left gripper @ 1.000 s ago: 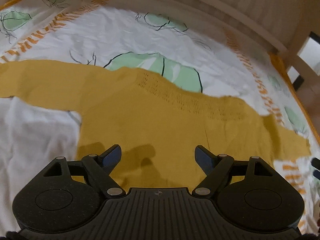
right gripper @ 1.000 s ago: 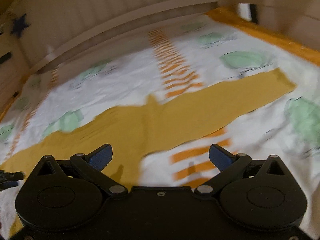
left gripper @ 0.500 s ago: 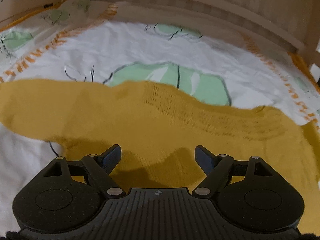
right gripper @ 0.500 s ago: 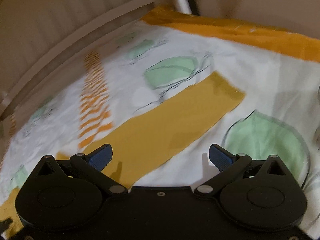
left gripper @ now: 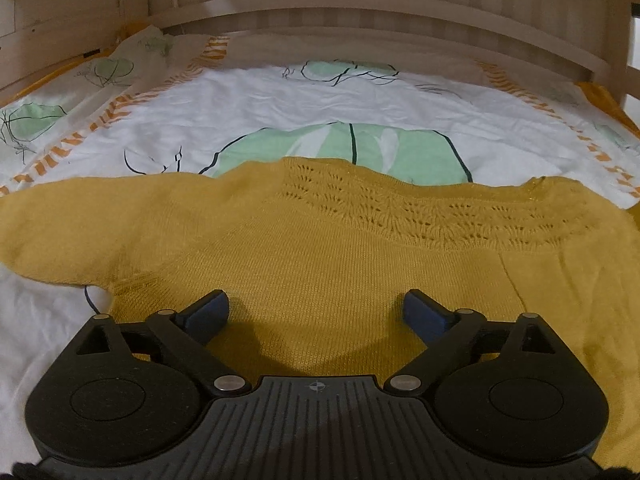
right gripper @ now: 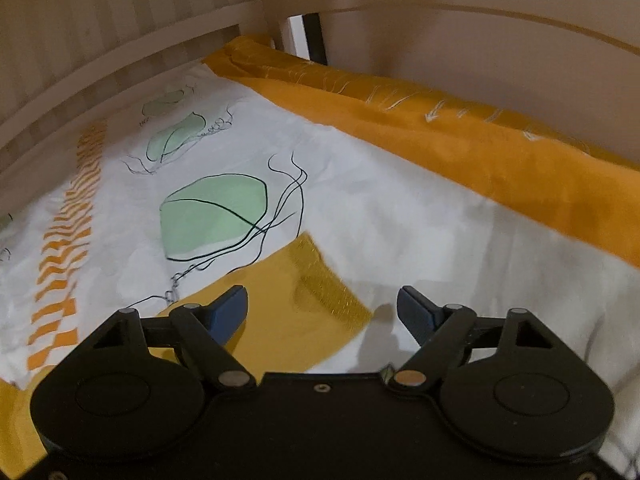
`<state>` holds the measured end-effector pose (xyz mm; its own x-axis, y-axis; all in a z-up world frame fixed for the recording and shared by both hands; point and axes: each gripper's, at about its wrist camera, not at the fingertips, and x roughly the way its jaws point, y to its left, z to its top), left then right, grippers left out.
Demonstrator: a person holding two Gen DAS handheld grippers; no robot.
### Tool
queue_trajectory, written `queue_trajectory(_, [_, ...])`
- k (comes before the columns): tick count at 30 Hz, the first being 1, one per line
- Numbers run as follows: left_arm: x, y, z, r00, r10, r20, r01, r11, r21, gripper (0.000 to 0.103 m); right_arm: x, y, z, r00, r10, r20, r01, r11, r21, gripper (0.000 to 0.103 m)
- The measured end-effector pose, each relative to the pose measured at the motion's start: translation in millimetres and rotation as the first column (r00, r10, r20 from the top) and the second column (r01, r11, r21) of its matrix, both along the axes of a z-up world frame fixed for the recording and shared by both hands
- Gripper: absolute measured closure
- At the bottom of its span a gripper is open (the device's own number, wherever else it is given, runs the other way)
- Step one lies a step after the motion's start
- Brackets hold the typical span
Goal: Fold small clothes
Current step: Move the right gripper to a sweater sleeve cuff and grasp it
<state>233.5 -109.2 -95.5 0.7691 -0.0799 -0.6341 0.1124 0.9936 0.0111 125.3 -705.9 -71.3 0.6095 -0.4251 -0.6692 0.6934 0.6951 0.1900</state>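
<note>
On the bed, over a white sheet printed with green leaves and orange chevrons point(left gripper: 248, 120), a mustard-yellow knitted sweater point(left gripper: 360, 264) lies spread flat, lace yoke toward the wooden headboard point(left gripper: 360, 4), sleeves out to both sides. No fold made yet, by the look of it.

Step in hand, as I judge it: taking the right sleeve to bring it across the body. Best done by pinching the ribbed cuff point(right gripper: 328, 284) through both layers near its end, lifting only enough to clear the sheet, then carrying it straight inward so the sleeve lands level across the chest. The other gripper should pin the body so the knit does not drag.

Right gripper point(right gripper: 322, 306): jaws spread wide, empty, low over the cuff; the left finger sits above the sleeve, the right above bare sheet. Slightly blurred view.

Left gripper point(left gripper: 316, 310): jaws wide apart, empty, held low over the sweater's lower body, pointing toward the yoke.
</note>
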Motion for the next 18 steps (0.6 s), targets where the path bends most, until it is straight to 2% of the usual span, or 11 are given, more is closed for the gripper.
queue_trajectory(5, [1,-2,-2,1.0,0.002,0.0,-0.002,1.0,0.003,0.006,18,-9,-13,0.998,0.057,-0.04,-0.056,0.998,0.017,0.02])
queue_trajectory(10, [3,-3,-4,1.0,0.005,-0.001,-0.005,1.0,0.01,0.004,30,-10,-24,0.994,0.076,-0.082,-0.077,0.997,-0.01,0.02])
queue_trajectory(12, [4,-3,-4,1.0,0.003,-0.001,-0.003,1.0,0.011,0.003,31,-11,-25,0.993,0.085,-0.08,-0.086,0.996,-0.012,0.026])
queue_trajectory(14, [4,-3,-4,1.0,0.003,0.0,-0.003,1.0,0.011,0.002,31,-11,-25,0.993,0.089,-0.082,-0.09,0.996,-0.014,0.046])
queue_trajectory(15, [4,-3,-4,1.0,0.003,0.0,-0.003,1.0,0.011,0.002,31,-12,-25,0.992,0.09,-0.085,-0.091,0.996,-0.01,0.052])
queue_trajectory(16, [4,-3,-4,1.0,0.003,0.0,-0.003,1.0,0.011,0.002,31,-12,-25,0.992,0.091,-0.088,-0.092,0.996,-0.003,0.066])
queue_trajectory(17, [4,-3,-4,1.0,0.003,-0.001,-0.003,1.0,0.012,0.002,30,-13,-24,0.992,0.095,-0.089,-0.095,0.995,0.006,0.089])
queue_trajectory(18, [4,-3,-4,1.0,0.003,-0.001,-0.003,1.0,0.011,0.002,28,-14,-23,0.991,0.105,-0.084,-0.103,0.994,0.027,0.09])
